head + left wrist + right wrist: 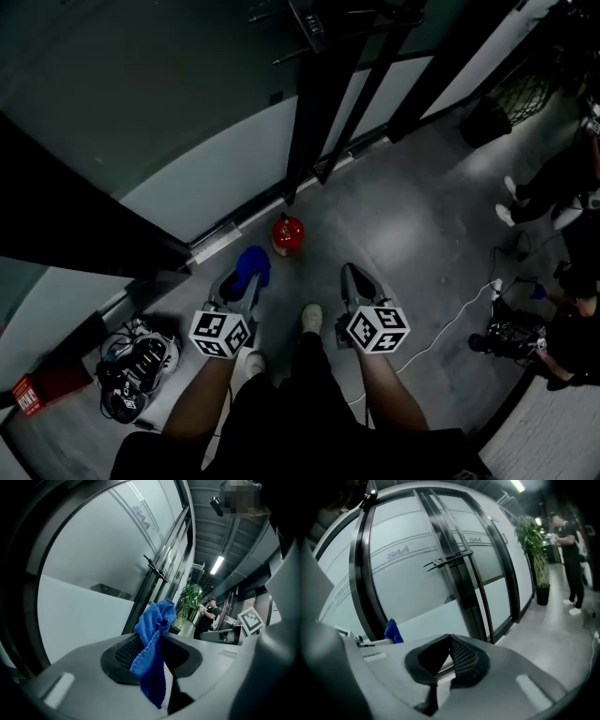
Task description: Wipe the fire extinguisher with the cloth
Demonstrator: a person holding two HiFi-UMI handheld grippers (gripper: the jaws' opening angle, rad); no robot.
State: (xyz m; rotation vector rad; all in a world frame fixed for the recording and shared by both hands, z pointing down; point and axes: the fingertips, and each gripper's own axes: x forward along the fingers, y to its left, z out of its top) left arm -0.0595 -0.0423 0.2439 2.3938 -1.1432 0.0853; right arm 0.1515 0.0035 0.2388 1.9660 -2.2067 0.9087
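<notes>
A small red fire extinguisher (287,232) stands on the grey floor at the foot of the glass wall, ahead of both grippers. My left gripper (246,274) is shut on a blue cloth (251,263), which bunches above the jaws just left of the extinguisher and short of it. In the left gripper view the cloth (152,653) is pinched between the pads and hangs down from them in my left gripper (157,641). My right gripper (353,279) is held level with the left one; its jaws (449,640) meet with nothing between them. The cloth (393,631) also shows at the left of the right gripper view.
A frosted glass wall with dark door frames (314,103) runs across ahead. Coiled cables and gear (136,366) lie at the lower left beside a red box (28,394). A white cable (450,323), camera gear (511,337) and people (562,187) are at the right. A potted plant (532,550) stands further along.
</notes>
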